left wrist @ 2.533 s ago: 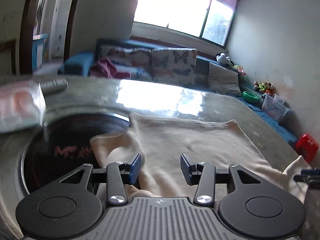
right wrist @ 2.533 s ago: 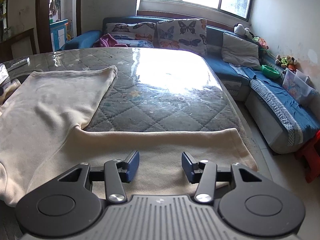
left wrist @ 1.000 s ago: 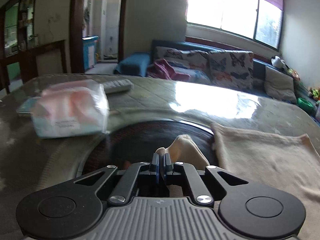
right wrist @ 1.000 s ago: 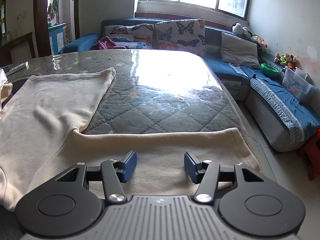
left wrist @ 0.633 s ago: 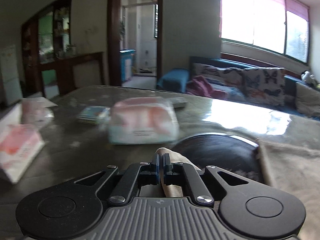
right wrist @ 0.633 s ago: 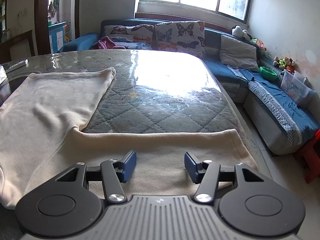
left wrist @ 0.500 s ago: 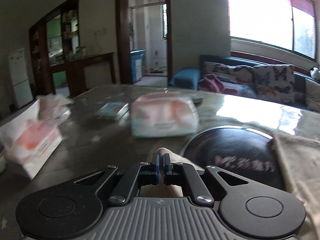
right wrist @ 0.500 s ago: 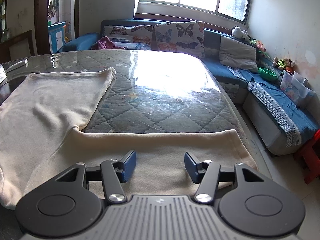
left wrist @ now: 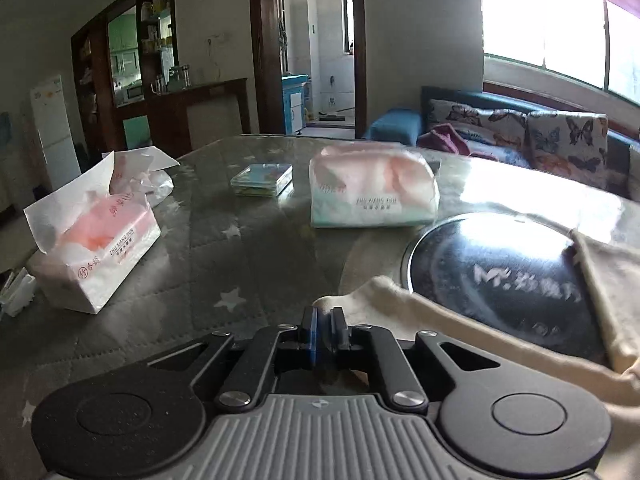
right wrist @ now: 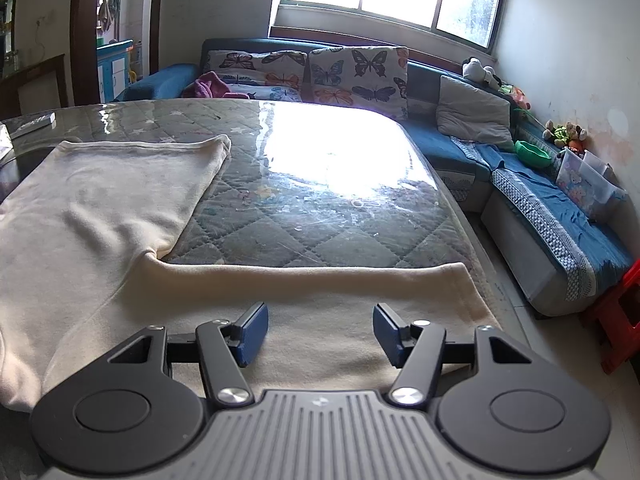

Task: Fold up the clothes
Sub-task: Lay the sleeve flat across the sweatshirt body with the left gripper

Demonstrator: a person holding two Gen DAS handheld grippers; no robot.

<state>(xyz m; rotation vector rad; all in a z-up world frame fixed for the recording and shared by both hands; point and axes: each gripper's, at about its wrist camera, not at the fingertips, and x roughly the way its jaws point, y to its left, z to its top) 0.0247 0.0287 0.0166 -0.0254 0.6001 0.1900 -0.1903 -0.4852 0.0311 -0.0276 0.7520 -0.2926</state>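
A cream fleece garment (right wrist: 100, 208) lies spread on the quilted, glass-topped table (right wrist: 312, 216). One long part of it (right wrist: 320, 288) runs right along the near edge. My right gripper (right wrist: 320, 332) hovers over that part. Its jaws are opening wider and nothing is pinched between them. In the left wrist view another strip of the garment (left wrist: 460, 320) stretches from the right across a black round plate (left wrist: 500, 276). The strip's end sits between the pads of my left gripper (left wrist: 325, 322). Those jaws are starting to open by a narrow slit, with the cloth tip poking out ahead.
Two tissue packs (left wrist: 372, 196) (left wrist: 96, 248) and a small flat box (left wrist: 262, 179) lie on the table's left side. A remote (right wrist: 34, 123) rests at the far left. A blue sofa (right wrist: 540, 216) and a red stool (right wrist: 620, 320) stand beyond the table's right edge.
My left gripper swung left with the cloth end, bringing the second tissue pack into view, and its pads have parted slightly. The right gripper stayed put and its jaws spread a little.
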